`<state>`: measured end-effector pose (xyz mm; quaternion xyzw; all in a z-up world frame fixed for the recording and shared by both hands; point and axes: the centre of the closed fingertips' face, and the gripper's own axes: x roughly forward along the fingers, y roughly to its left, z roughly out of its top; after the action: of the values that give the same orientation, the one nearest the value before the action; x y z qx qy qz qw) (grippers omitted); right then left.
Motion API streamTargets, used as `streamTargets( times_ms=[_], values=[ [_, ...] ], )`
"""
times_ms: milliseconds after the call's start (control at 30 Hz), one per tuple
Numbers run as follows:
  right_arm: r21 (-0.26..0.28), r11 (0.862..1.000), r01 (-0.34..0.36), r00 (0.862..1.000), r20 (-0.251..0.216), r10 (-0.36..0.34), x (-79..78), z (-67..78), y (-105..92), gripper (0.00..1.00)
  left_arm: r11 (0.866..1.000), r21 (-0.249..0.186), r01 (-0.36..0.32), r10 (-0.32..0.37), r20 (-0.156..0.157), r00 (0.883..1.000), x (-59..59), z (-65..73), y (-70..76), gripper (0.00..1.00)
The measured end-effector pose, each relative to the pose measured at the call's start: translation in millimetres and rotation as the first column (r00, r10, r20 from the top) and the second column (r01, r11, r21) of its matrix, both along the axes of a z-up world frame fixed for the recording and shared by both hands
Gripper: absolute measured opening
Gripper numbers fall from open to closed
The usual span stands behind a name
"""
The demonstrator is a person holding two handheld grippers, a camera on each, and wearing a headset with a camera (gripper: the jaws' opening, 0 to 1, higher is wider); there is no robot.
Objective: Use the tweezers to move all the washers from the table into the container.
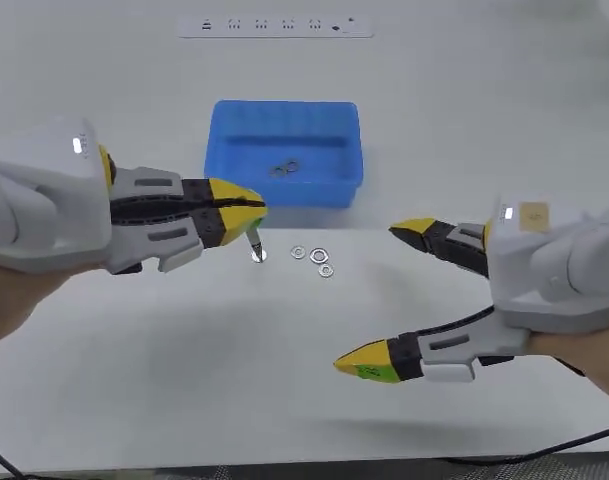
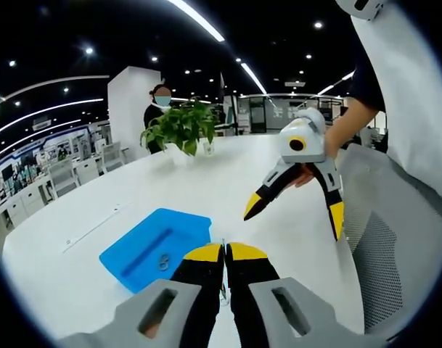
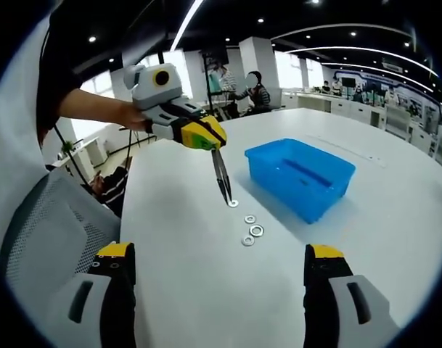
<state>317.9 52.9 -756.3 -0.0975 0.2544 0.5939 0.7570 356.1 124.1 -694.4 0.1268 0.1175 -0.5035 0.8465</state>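
Observation:
My left gripper (image 1: 260,208) (image 2: 225,252) is shut on a pair of metal tweezers (image 1: 255,243) (image 3: 222,176) that point down at the white table (image 1: 184,350). The tweezer tips rest at one washer (image 1: 260,257) (image 3: 233,204); whether they grip it I cannot tell. Three more washers (image 1: 319,259) (image 3: 251,230) lie just to its right. Behind them stands the blue container (image 1: 284,150) (image 2: 157,246) (image 3: 300,174) with a few washers (image 1: 284,168) inside. My right gripper (image 1: 367,297) (image 3: 219,254) hovers open near the front right, with nothing between its jaws.
A white power strip (image 1: 276,27) lies at the table's far edge. A potted plant (image 2: 181,127) stands on the table farther off, with a person behind it. Office chairs sit beside the table.

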Motion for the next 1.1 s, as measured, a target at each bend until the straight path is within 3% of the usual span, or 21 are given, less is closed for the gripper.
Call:
streamTargets(
  times_ms=[300,1100],
  values=[
    [-0.001,1.000,-0.001,1.000,-0.023,0.001,-4.3,-3.3,-1.8,0.96,1.000,0.015,0.001,-0.001,0.011,1.000,2.0,-2.7,1.8,0.05],
    [-0.001,1.000,-0.007,0.999,-0.044,0.007,-5.5,-4.5,3.5,0.95,1.000,0.011,0.004,-0.004,-0.005,1.000,0.5,-6.9,3.7,0.05]
  ],
)
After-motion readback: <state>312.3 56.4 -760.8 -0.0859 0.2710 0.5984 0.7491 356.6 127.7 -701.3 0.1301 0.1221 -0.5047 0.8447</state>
